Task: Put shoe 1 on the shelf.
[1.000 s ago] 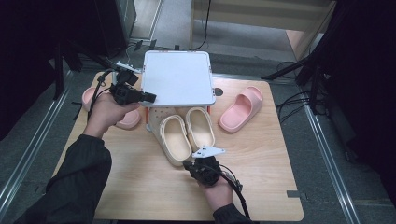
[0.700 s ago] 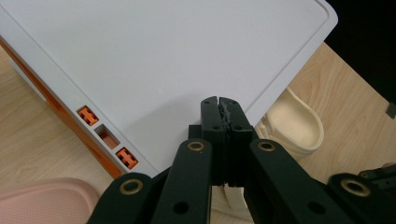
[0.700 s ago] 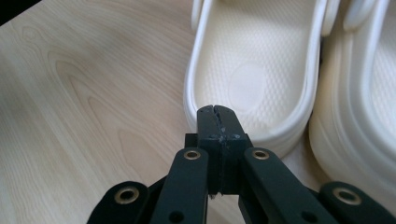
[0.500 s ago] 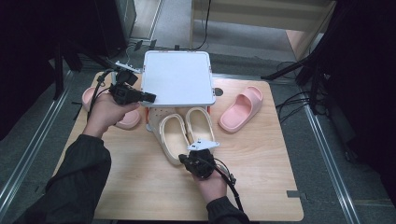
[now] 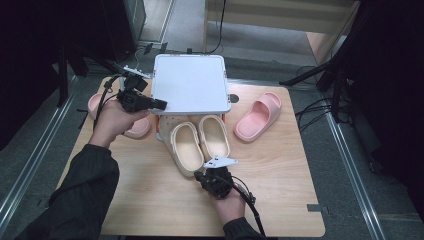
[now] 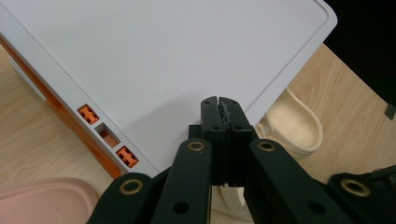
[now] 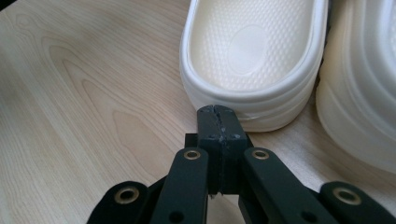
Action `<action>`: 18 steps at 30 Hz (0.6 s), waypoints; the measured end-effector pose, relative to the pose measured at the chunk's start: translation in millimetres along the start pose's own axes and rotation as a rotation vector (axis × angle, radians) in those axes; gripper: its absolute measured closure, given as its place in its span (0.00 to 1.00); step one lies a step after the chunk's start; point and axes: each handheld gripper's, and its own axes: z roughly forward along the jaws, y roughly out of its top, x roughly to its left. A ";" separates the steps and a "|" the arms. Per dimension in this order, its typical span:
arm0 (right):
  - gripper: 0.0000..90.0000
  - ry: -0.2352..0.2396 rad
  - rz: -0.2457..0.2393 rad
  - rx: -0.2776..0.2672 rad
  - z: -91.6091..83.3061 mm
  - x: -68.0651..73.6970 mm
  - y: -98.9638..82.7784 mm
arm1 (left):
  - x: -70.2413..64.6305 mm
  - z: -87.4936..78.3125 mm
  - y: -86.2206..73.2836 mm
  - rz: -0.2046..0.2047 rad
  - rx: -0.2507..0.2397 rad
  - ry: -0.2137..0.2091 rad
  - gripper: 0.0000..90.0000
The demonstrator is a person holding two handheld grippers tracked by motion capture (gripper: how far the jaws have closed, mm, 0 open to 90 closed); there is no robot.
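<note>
The left cream clog (image 5: 186,149) is lying sole-down on the wooden table (image 5: 280,170), its heel end sitting right in front of the right gripper (image 7: 218,111), whose jaws are pressing together with nothing between them; in the right gripper view the closed tips are resting at the clog's heel rim, touching it or just short of it, which I cannot tell. The second cream clog (image 5: 214,136) is lying just beside the first, on the side away from the left gripper, the two touching along their length. Beyond the pair, farther from the right gripper, a white lid (image 5: 190,84) is covering a box with orange latches (image 6: 108,140) along its edge, and the toes of the clogs are tucking in under or against its near edge. The left gripper (image 6: 220,101) is hovering at that lid's near left edge, its jaws likewise shut on nothing, the tips lying over the white surface. Under the left hand (image 5: 112,120), a pink slide (image 5: 136,128) is sitting on the table, partly hidden. Well away on the far side of the clogs from that hand, a second pink slide (image 5: 258,116) is lying alone at an angle.
</note>
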 end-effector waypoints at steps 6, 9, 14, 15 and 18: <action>1.00 -0.011 0.000 -0.018 4.8 1.4 8.0 | 0.2 0.0 -0.1 -0.001 -0.001 0.000 0.99; 1.00 -0.017 -0.023 -0.035 8.6 3.7 19.9 | 0.4 0.0 -0.2 0.000 -0.002 -0.002 0.99; 1.00 -0.039 -0.037 -0.023 25.3 3.3 42.3 | 0.4 0.0 -0.3 -0.002 -0.002 -0.002 0.99; 1.00 -0.045 -0.030 -0.023 29.2 2.1 45.4 | 0.2 0.0 -0.3 -0.001 -0.001 -0.001 0.99; 1.00 -0.013 0.002 -0.034 38.2 -1.0 55.1 | 0.5 0.0 -0.3 -0.002 -0.002 -0.001 0.99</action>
